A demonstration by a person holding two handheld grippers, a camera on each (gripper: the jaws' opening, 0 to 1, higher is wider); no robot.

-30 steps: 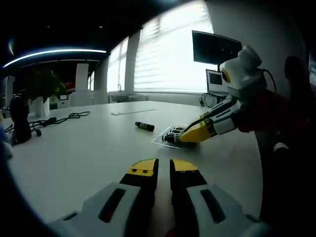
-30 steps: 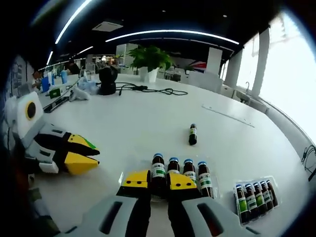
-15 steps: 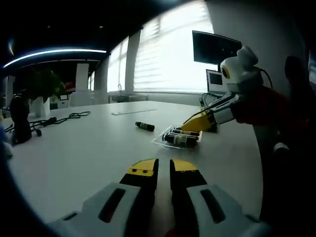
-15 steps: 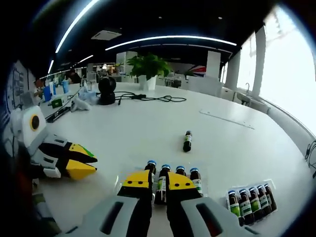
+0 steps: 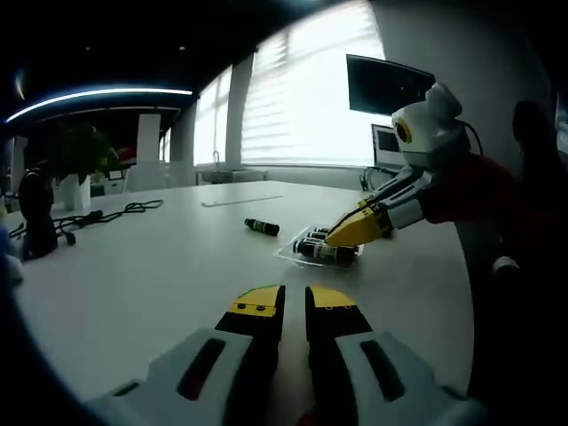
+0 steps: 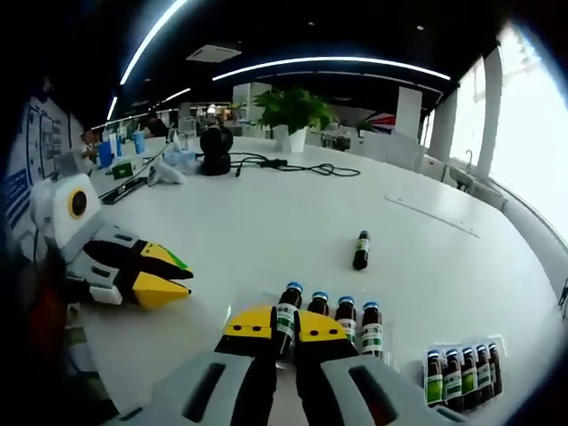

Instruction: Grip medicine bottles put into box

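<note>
A clear tray [image 6: 266,306] [image 5: 288,256] holds several brown medicine bottles with green labels and blue caps, standing side by side. My right gripper [image 6: 285,325] [image 5: 335,238] is shut, its tips down at the leftmost bottle [image 6: 286,308] of that row; I cannot tell whether they touch it. One more bottle [image 6: 360,250] [image 5: 262,227] lies loose on the white table beyond the tray. My left gripper [image 5: 295,302] [image 6: 182,277] hovers low over the table, shut and empty, well to the side of the tray.
A second clear tray [image 6: 500,344] with several bottles sits to the right. Black cables [image 6: 302,166], a black device [image 6: 214,149] and a potted plant [image 6: 293,111] stand at the far end. A monitor [image 5: 388,86] is by the windows. A person's red sleeve [image 5: 475,195] is behind the right gripper.
The right gripper, lifted and back from the tray half a second ago, has come down onto the bottle row again. The left gripper has stayed put.
</note>
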